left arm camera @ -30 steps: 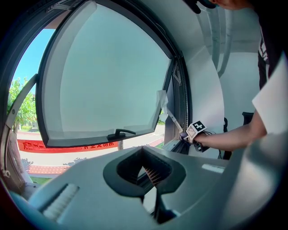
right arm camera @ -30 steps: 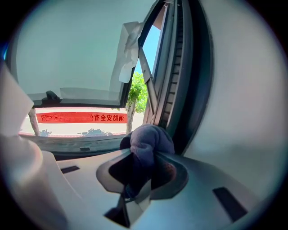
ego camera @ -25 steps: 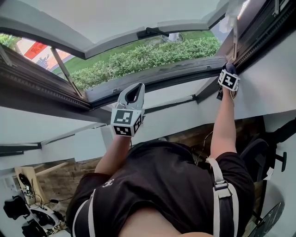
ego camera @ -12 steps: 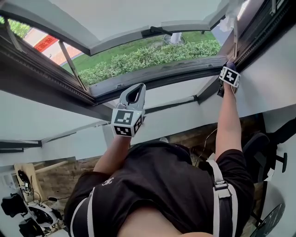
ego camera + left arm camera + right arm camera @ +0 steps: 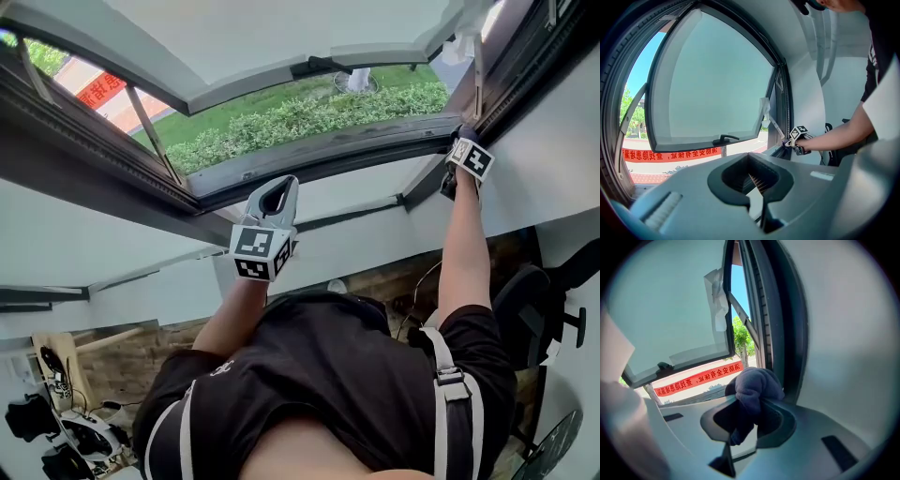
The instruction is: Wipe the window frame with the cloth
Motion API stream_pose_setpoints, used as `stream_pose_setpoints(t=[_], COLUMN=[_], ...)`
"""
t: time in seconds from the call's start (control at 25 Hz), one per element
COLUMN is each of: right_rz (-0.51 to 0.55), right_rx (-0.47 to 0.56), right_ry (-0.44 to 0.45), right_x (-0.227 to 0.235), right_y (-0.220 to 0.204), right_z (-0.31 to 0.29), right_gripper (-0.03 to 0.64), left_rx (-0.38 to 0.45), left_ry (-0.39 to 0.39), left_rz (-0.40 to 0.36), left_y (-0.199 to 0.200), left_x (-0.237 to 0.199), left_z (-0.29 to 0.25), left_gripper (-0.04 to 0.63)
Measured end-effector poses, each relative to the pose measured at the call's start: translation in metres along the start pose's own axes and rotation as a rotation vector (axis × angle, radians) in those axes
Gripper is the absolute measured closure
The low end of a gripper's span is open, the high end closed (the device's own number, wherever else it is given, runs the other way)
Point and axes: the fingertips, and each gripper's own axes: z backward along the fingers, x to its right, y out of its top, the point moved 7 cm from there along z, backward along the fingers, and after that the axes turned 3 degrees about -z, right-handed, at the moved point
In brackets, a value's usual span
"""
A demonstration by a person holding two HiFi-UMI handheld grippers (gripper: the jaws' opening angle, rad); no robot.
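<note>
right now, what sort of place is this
Probably an indoor workroom or office, at an open window: the dark window frame with a hedge and red banner outside, and an office chair nearby. The right gripper holds a cloth.

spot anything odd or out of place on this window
One thing: a crumpled whitish scrap, perhaps tape or film, hangs loose from the corner of the open sash. Otherwise nothing stands out; the right gripper holds the dark cloth by the frame.

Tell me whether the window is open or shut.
Open: the sash is swung outward, and the hedge shows through the gap between it and the window frame.
</note>
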Motion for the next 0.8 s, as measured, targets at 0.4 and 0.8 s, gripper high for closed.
stream_pose_setpoints(t=[0.4, 0.8], right_rz=[-0.035, -0.018], right_rx=[0.0, 0.009], right_ry=[0.047, 0.094], right_x=[-0.028, -0.058], right_y=[-0.016, -0.031], right_z=[0.014, 0.031], right_gripper=[0.529, 0.529], left_rx=[0.017, 0.012], left_ry=[0.011, -0.014], left_rz=[0.018, 0.037], left_y=[-0.001, -0.004], left_x=[-0.004, -0.001], left_z=[0.008, 0.015], left_gripper=[0.588, 0.588])
